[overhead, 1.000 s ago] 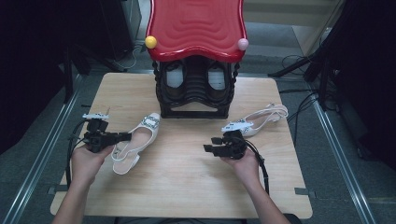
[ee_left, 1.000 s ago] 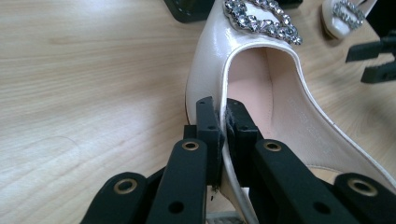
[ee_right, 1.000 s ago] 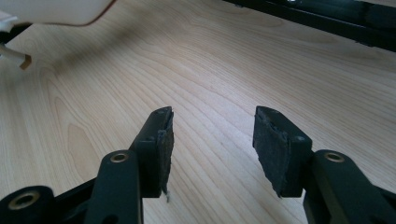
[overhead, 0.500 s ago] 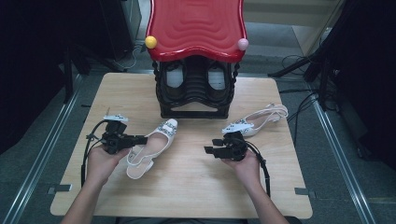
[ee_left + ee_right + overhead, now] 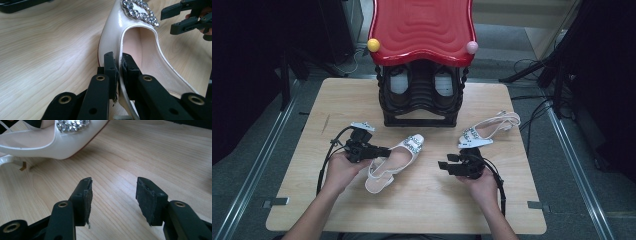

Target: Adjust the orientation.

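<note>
Moved: left gripper [image 5: 384,151] and its shoe [image 5: 394,162], carried toward table [image 5: 312,125] centre, near the rack [image 5: 419,107]. Shoe: glossy cream, pointed toe, crystal buckle; side wall clamped between black pads. Right gripper [image 5: 113,195]: jaws apart over pale woodgrain, unshifted

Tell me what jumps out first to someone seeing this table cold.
The big red wavy-topped stand at the table's far edge grabs the eye, with a yellow ball and a pink ball on its front corners. Below it, the left gripper pinches the side wall of a white jewel-buckled shoe mid-table. Its mate lies to the right, beyond the open right gripper.
</note>
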Demonstrator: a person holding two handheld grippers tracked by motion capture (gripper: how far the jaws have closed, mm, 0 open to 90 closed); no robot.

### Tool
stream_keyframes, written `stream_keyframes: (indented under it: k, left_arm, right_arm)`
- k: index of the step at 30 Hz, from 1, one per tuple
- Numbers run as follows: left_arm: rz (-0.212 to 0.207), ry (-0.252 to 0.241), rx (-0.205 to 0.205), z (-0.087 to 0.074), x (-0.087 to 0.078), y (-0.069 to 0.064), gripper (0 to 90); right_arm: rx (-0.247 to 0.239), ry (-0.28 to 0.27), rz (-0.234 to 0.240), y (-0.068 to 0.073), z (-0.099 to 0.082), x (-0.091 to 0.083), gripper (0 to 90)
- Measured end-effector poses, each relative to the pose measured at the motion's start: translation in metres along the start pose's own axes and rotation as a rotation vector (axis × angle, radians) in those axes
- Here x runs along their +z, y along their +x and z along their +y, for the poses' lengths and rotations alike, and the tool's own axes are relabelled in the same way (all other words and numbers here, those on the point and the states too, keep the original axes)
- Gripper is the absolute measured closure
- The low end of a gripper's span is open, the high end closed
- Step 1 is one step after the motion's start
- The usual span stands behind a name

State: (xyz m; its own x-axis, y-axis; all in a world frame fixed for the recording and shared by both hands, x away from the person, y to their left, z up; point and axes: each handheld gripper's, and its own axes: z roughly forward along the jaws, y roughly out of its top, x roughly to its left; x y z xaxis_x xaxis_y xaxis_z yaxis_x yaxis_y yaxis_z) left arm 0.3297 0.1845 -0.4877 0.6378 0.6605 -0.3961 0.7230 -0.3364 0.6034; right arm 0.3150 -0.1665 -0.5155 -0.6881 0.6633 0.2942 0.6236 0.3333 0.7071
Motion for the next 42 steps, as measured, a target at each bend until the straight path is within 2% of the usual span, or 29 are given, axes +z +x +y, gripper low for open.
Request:
stream_keyframes:
  k: [9, 12, 13, 18, 21, 23, 25, 26, 29, 30, 35, 36, 39, 41, 42]
  left_arm:
    - [-0.032, 0.047, 0.047, 0.011, 0.030, -0.015, 83.6]
    - [-0.038, 0.044, 0.045, 0.012, 0.034, -0.017, 83.7]
    - [-0.052, 0.038, 0.040, 0.014, 0.037, -0.017, 83.8]
    - [-0.038, 0.037, 0.038, 0.016, 0.040, -0.014, 83.5]
    - [-0.026, 0.051, 0.057, 0.017, 0.039, -0.013, 80.8]
    - [-0.035, 0.041, 0.057, 0.019, 0.035, -0.013, 79.5]
    - [-0.033, 0.029, 0.067, 0.020, 0.029, -0.014, 74.3]
    - [-0.009, 0.030, 0.086, 0.020, 0.023, -0.015, 70.7]
    - [0.004, 0.029, 0.103, 0.020, 0.018, -0.016, 67.3]
    - [0.001, 0.027, 0.101, 0.020, 0.014, -0.015, 61.9]
    - [-0.021, 0.013, 0.088, 0.020, 0.007, -0.015, 53.4]
    - [-0.015, 0.008, 0.091, 0.019, 0.003, -0.015, 49.7]
    - [0.027, -0.011, 0.099, 0.018, -0.002, -0.015, 47.4]
    - [0.022, -0.017, 0.084, 0.017, -0.005, -0.013, 46.4]
    - [0.022, -0.017, 0.084, 0.017, -0.005, -0.013, 46.1]
  right_arm:
    - [0.018, 0.001, -0.022, 0.000, -0.010, -0.009, 47.7]
    - [0.026, 0.000, -0.027, 0.000, -0.013, -0.010, 47.7]
    - [0.024, 0.003, -0.028, 0.000, -0.014, -0.010, 47.7]
    - [0.026, 0.008, -0.032, 0.002, -0.017, -0.010, 47.7]
    - [0.023, 0.013, -0.031, 0.004, -0.019, -0.009, 47.7]
    - [0.022, 0.014, -0.030, 0.004, -0.019, -0.009, 47.7]
    - [0.019, 0.015, -0.029, 0.006, -0.018, -0.007, 47.8]
    - [0.017, 0.017, -0.029, 0.006, -0.018, -0.006, 48.0]
    - [0.013, 0.024, -0.025, 0.007, -0.018, -0.004, 49.5]
    - [0.018, 0.032, -0.009, 0.009, -0.017, -0.001, 51.5]
    - [0.006, 0.039, -0.009, 0.013, -0.015, 0.003, 55.5]
    - [0.002, 0.034, -0.004, 0.014, -0.014, 0.005, 58.6]
    - [-0.006, 0.033, 0.004, 0.015, -0.012, 0.008, 64.6]
    - [-0.006, 0.037, 0.008, 0.016, -0.011, 0.011, 70.9]
    - [-0.006, 0.037, 0.008, 0.016, -0.011, 0.011, 70.9]
